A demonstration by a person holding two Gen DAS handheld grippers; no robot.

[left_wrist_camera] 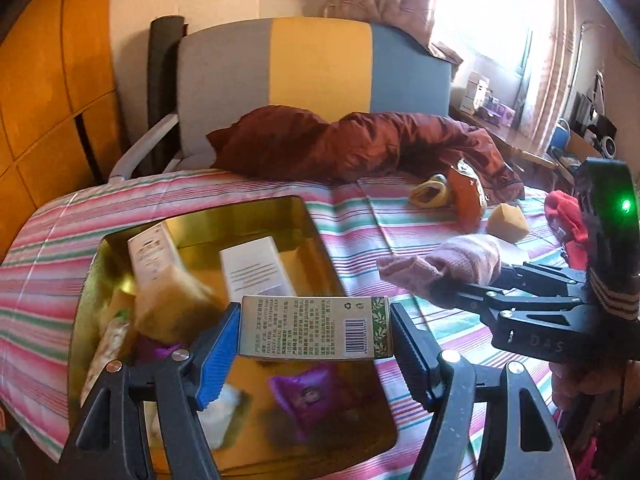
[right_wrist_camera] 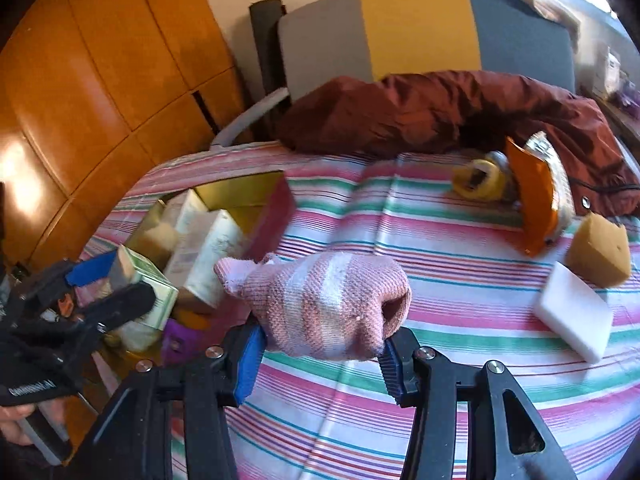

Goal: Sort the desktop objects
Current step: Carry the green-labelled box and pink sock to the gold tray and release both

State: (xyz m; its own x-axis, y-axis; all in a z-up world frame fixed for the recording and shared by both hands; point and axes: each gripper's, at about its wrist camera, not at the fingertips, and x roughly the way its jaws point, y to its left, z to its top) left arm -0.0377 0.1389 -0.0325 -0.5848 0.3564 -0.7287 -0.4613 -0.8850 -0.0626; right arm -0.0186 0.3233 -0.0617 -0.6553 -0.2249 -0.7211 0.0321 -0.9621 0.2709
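Holding 1 box (left_wrist_camera: 314, 328), 1 sock (right_wrist_camera: 324, 306).

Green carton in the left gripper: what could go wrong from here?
The green carton hangs over a gold tin already crowded with boxes, so on release it may land tilted on them. The right gripper pinches only the pink sock's lower edge; it could slip out.

The green box (left_wrist_camera: 314, 328) is hiding part of the gold tin's (left_wrist_camera: 240, 210) floor; its small print is reading, perhaps, as Chinese, too blurred to tell.
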